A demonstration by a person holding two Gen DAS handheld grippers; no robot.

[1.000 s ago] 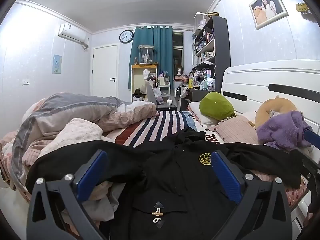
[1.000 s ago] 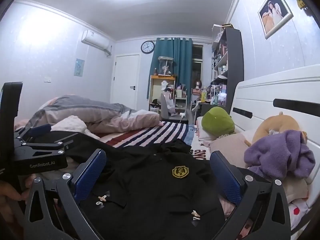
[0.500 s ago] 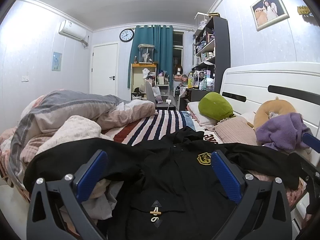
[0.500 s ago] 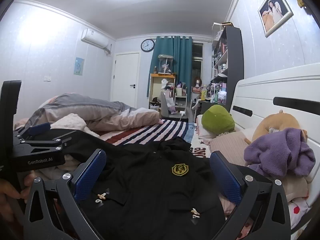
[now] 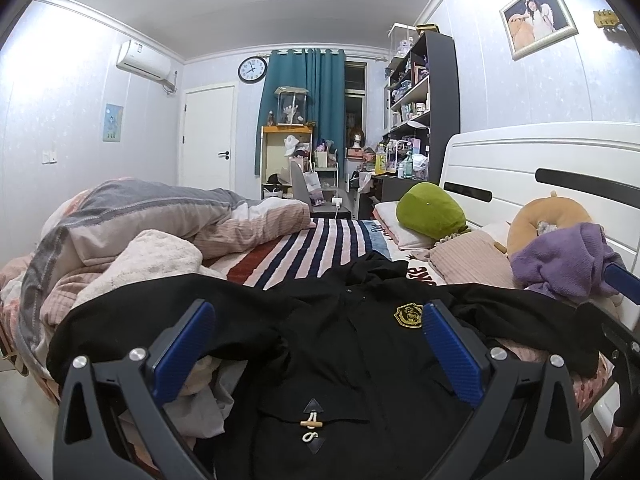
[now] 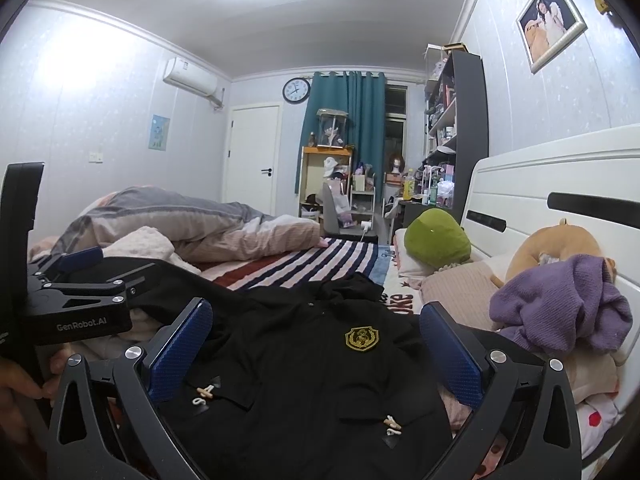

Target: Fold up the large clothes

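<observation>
Reading "GenRobot.AI" on left gripper (image 6: 80,280); bedsheet (image 6: 396,300) lettering unclear.

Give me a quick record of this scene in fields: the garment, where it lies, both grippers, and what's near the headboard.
garment: black coat, spread front-up, gold badge, toggle fastenings
surface: bed with striped sheet
left hand-held gripper: open, over the coat, holding nothing
right hand-held gripper: open, over the coat, holding nothing
near headboard: green plush, purple sweater
</observation>
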